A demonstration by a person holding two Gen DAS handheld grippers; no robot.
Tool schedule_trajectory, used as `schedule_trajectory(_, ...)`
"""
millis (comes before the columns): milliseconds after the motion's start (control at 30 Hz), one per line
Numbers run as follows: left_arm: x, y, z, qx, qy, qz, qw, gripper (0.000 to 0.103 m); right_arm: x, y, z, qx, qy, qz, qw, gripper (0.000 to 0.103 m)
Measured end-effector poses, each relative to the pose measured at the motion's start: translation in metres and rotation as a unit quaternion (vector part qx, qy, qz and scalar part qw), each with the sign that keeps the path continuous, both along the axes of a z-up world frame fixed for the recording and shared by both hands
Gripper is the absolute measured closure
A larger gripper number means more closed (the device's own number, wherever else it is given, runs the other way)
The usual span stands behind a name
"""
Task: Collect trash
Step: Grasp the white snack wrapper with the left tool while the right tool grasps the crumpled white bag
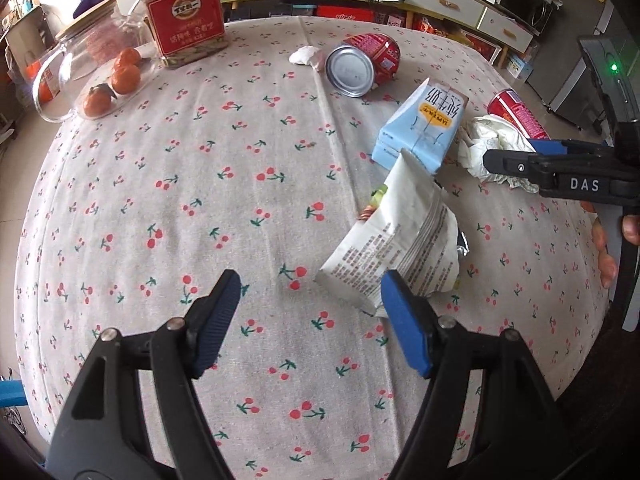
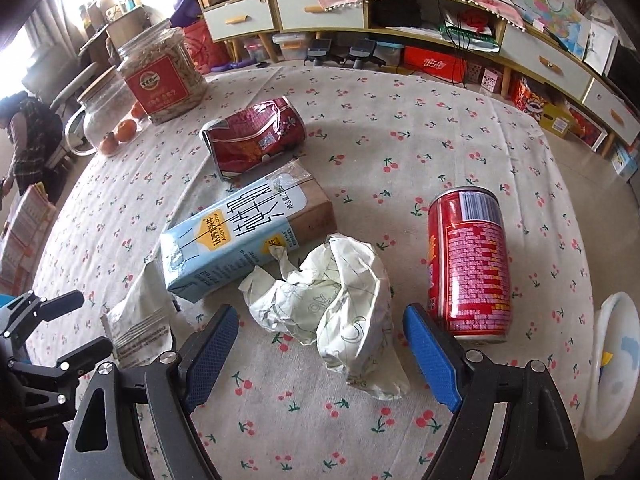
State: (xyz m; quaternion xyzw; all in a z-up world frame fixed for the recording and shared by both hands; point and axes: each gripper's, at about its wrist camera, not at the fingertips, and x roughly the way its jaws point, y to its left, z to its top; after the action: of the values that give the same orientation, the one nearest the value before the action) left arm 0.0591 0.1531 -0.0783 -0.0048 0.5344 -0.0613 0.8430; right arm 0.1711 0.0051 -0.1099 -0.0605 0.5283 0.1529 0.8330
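Trash lies on a cherry-print tablecloth [image 1: 180, 200]. My left gripper [image 1: 312, 320] is open and empty, just left of a white snack wrapper [image 1: 400, 240]. My right gripper [image 2: 320, 352] is open, its jaws either side of a crumpled white paper [image 2: 336, 300], which also shows in the left wrist view [image 1: 496, 144]. A light blue milk carton [image 2: 236, 236] lies behind the paper. A red can [image 2: 468, 264] lies to its right. A crushed red can [image 2: 252, 140] lies farther back. The wrapper also shows in the right wrist view [image 2: 140, 320].
A seed jar with a red label [image 1: 184, 12], a glass jar [image 1: 80, 68] and three tangerines [image 1: 120, 80] stand at the table's far left. A small wad of tissue [image 1: 308, 56] lies near the crushed can [image 1: 364, 64]. A white bin [image 2: 612, 364] stands off the table's right edge.
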Motion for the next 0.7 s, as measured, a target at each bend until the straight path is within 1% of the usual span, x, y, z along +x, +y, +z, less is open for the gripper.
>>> schedule_trajectory(100,-0.001,0.002,0.001,-0.011,0.005,0.001,0.9999,0.03,0.006,0.002,-0.009,-0.009,0.008,-0.003,1.0,0.028)
schedule_trajectory(133,-0.002,0.003,0.002,-0.017,0.006,0.001,0.9998,0.03,0.007,0.002,-0.012,-0.012,0.011,-0.004,1.0,0.035)
schedule_trajectory(167,-0.001,0.004,0.003,-0.023,0.007,0.0,0.9997,0.03,0.009,0.001,-0.015,-0.015,0.014,-0.006,1.0,0.038)
schedule_trajectory(233,-0.001,0.004,0.004,-0.034,0.009,-0.005,0.9994,0.029,0.01,0.0,-0.017,-0.016,0.016,-0.007,1.0,0.053)
schedule_trajectory(333,-0.003,0.001,0.004,-0.041,0.013,-0.015,0.999,0.028,0.01,-0.002,-0.013,-0.015,0.013,-0.004,1.0,0.062)
schedule_trajectory(433,-0.003,-0.001,0.003,-0.041,0.017,-0.025,0.9987,0.028,0.004,-0.003,-0.005,-0.011,0.008,0.0,1.0,0.064)
schedule_trajectory(567,-0.004,-0.006,0.004,-0.042,0.017,-0.045,0.998,0.027,-0.007,-0.006,0.01,0.004,0.0,0.006,1.0,0.064)
schedule_trajectory(700,-0.002,-0.017,0.001,-0.036,0.017,-0.076,0.9963,0.026,-0.02,-0.018,0.022,0.027,-0.002,0.002,1.0,0.064)
